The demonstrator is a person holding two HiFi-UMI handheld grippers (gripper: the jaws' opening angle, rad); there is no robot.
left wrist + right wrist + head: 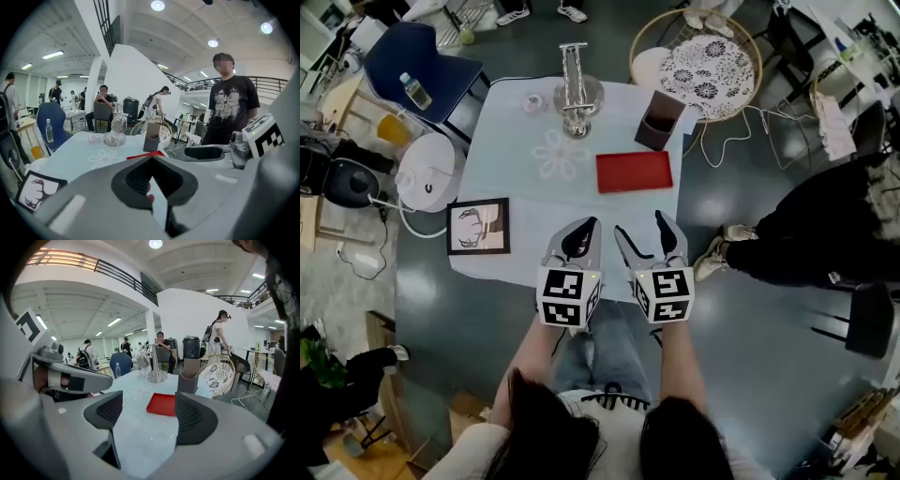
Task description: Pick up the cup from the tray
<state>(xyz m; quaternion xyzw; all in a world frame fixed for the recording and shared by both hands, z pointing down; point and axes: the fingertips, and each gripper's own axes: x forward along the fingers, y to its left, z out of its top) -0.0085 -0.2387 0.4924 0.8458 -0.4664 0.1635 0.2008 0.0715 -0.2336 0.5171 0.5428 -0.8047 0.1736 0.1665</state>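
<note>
Brown cup (661, 120) beside red tray (634, 172) (left claw (586, 226) closed, right claw (639, 223) apart)

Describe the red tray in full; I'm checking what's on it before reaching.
The red tray is a flat, shallow rectangle with a low rim, plastic-looking. It lies level on the pale tablecloth, right of the flower print and just nearer than the brown container. Nothing can be made out on it.

Bare table (581, 217) before red tray (634, 172)
</note>
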